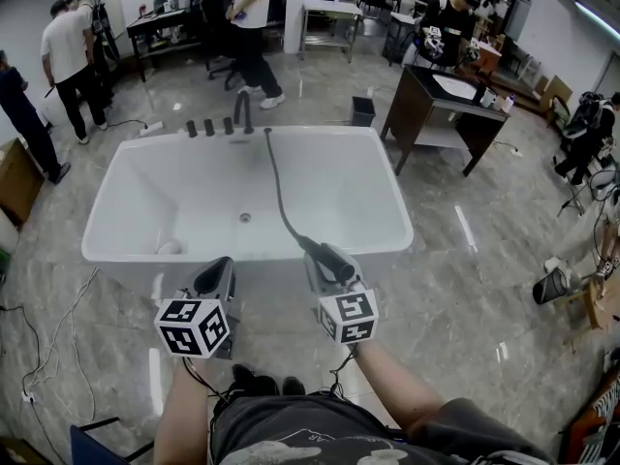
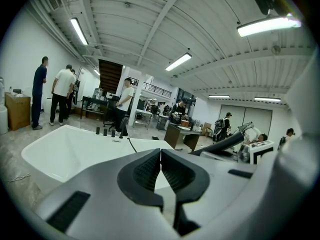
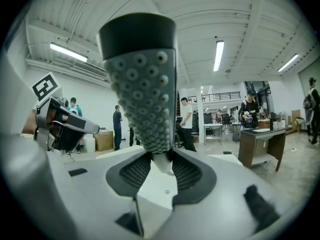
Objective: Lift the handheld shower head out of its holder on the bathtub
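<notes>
Head view, near left: left gripper [image 1: 215, 277] sat over the near rim of the white rectangular acrylic bathtub [image 1: 136, 197]. The left gripper view showed its ribbed pads clenched together with nothing between them.

Right of it: right gripper [image 1: 327, 271] grasped the dark handheld shower head [image 1: 337, 260] by the handle. The right gripper view showed the pads pressed on the neck, with the grey nubbed spray face [image 3: 142, 99] rising above the jaws. The shower head was held above the near rim, well apart from the row of dark tap fittings [image 1: 228, 124] on the far rim. Judged already out of its holder.

Risks, judged:
- The grip was on a narrow tapering neck, so the handle could twist or slide out if the pads eased, and the head would drop into the tub.
- The dark flexible hose [image 1: 274, 187] ran from the far rim to the head. Pulling nearer could draw it taut and tug the head from the jaws.
- The idle left gripper was just beside the right one, so a sideways swing could knock them together.

Container, left to right: the tub looked dry, with no water visible. It held a round drain [image 1: 245, 218] mid-floor, then the hose crossing above the basin from far to near right. Nothing else identifiable inside.
</notes>
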`<state>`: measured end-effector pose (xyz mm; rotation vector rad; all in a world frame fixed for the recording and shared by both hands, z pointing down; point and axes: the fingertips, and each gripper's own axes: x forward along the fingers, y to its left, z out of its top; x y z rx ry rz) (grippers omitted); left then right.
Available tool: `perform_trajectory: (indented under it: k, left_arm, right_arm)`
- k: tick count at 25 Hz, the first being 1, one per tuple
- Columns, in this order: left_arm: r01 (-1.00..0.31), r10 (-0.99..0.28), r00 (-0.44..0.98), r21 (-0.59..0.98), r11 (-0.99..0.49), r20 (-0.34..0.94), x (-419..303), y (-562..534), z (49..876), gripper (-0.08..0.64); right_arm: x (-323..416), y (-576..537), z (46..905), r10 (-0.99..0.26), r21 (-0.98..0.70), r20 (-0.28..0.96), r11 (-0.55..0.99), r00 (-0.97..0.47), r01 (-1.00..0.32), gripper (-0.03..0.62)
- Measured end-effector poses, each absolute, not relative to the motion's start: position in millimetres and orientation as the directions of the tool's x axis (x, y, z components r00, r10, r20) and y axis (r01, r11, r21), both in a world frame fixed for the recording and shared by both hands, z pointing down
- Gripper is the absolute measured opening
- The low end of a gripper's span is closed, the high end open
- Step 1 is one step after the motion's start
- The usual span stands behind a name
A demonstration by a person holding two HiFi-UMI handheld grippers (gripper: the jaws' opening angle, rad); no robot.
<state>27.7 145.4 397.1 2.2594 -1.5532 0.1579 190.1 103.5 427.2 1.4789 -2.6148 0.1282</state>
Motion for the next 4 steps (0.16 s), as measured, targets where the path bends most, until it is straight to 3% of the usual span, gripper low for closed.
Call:
perform_trajectory:
  k: [4]
  left_arm:
    - [-0.915,-0.870,0.384,0.256,-0.312,0.309,28.7,140.8,401.1,0.015]
  right_arm:
    - [189.6,99.0,430.9,-0.846,-0.009,0.162,0.513,-0.507,-0.858,0.141]
